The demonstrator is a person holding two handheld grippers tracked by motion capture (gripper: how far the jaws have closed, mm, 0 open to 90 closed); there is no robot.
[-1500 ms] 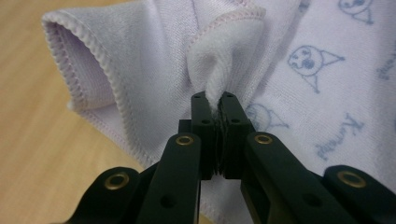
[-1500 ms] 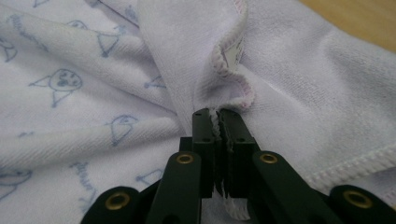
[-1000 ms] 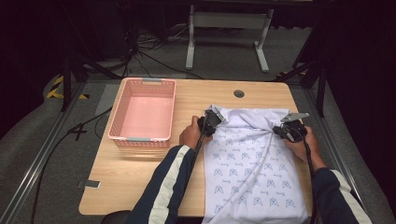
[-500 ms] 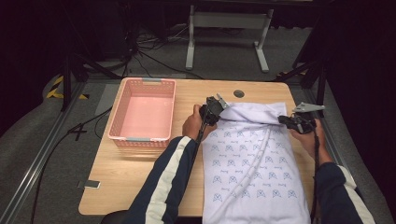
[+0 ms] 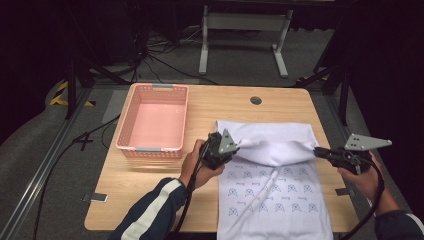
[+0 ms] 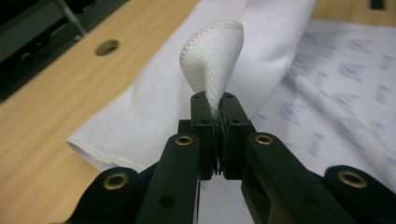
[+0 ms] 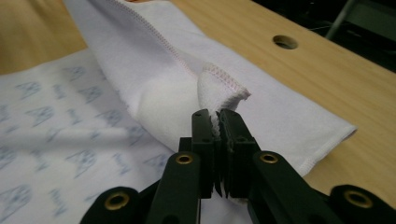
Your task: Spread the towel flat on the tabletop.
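High view. Item: white cloth with a blue printed pattern, lying flat on the tabletop and running off its near edge. Its far edge is doubled back toward the person in a plain white band, stretched between the two sets of jaws. Left gripper: holds the band's left corner. Right gripper: holds the right corner, level with the left. Pink basket: empty, standing well apart to the outer side of the left jaws.

Left gripper view. Jaws pressed together, pinching a hemmed corner of the cloth, which stands up in a small peak just beyond the tips. The printed face lies below and to one side of the jaws; bare wood shows on the other.

Right gripper view. Jaws likewise pressed together, pinching a stitched corner just past their tips. The folded band runs away from them across the printed face.

Step in hand, as judged: a fold, far edge carried toward the near one. Next move calls for both corners travelling level, band kept taut, laid square on the print before either pair of jaws spreads.
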